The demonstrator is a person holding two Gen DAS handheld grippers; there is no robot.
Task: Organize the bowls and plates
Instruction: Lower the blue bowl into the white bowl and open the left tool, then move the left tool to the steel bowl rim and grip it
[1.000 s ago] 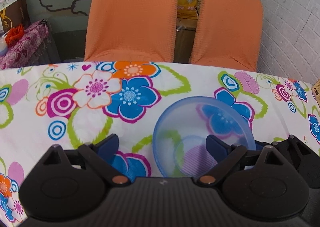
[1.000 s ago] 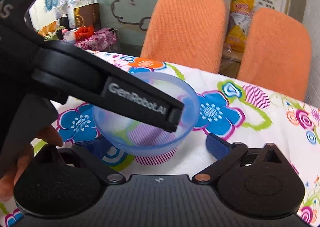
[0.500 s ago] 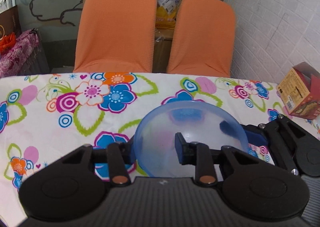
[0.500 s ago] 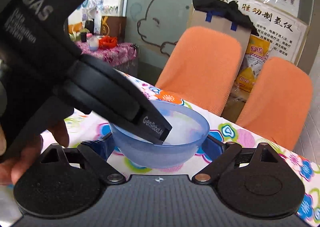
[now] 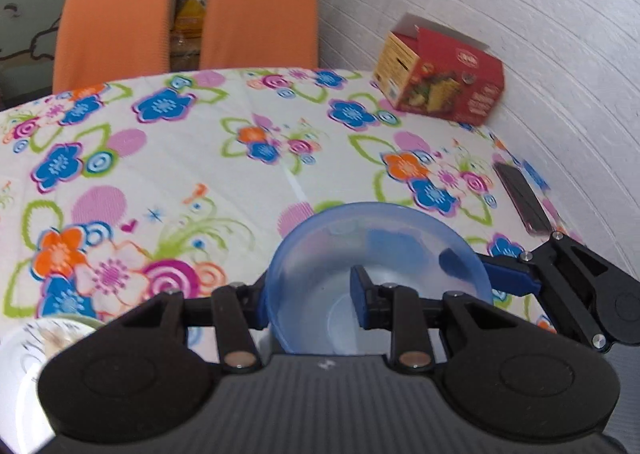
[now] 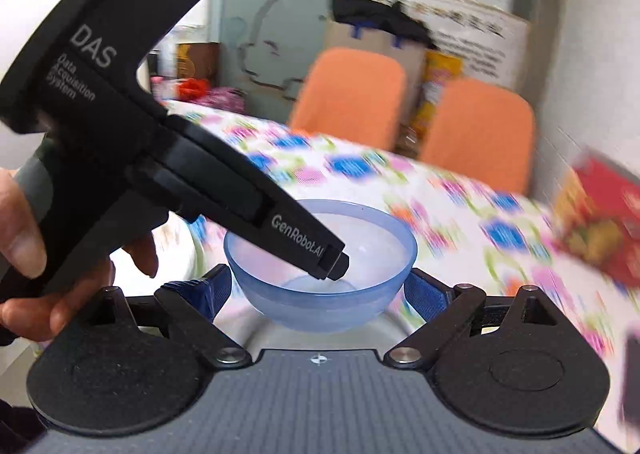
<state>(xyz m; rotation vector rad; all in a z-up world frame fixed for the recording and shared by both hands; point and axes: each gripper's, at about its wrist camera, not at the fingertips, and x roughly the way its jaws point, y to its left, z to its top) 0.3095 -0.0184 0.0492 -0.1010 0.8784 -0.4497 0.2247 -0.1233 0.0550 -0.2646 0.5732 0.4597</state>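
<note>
A red carton [image 5: 440,80] (flap open) sits on the floral tablecloth [image 5: 180,174] beside two orange chairs [image 5: 112,22].

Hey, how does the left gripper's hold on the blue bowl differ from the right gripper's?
The left gripper is narrowed onto the blue bowl's near wall, one finger inside, one outside; the right gripper is spread wide, flanking the whole bowl. The left gripper pinches it; whether the right gripper touches it is unclear. Both are black with blue pads.
</note>
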